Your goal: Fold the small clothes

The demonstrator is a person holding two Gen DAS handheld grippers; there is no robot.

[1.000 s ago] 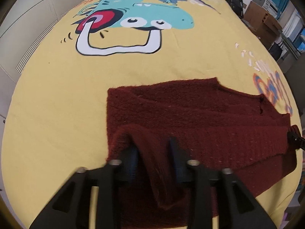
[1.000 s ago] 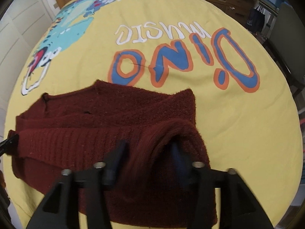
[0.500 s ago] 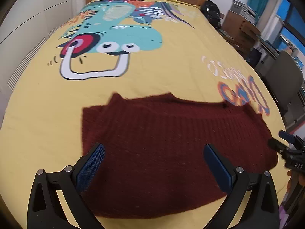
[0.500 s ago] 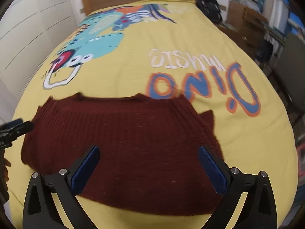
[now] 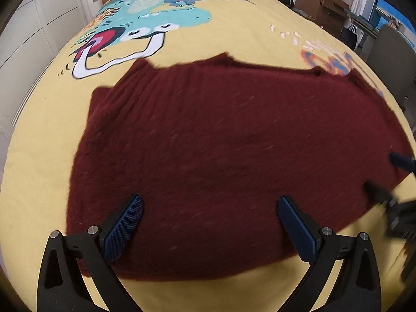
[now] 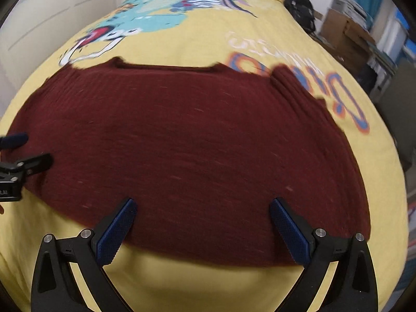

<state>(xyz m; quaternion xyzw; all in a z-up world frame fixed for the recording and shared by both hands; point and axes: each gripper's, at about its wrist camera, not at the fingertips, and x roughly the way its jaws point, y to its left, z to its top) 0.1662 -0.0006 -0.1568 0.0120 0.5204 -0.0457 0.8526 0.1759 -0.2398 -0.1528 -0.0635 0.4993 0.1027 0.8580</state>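
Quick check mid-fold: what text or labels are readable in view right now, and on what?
White lettering on the yellow bedspread: upside down, blurred, unreadable.
Large orange-and-blue lettering on the bedspread: partly under the maroon sweater, no whole word readable.
Small white print on the left gripper body: cut by the frame edge, unreadable.
Nothing quotable.

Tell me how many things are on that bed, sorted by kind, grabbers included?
Dark red sweater: 1
Yellow dinosaur bedspread: 1
Left gripper, jaws wide open: 1
Right gripper, jaws wide open: 1
Total: 4
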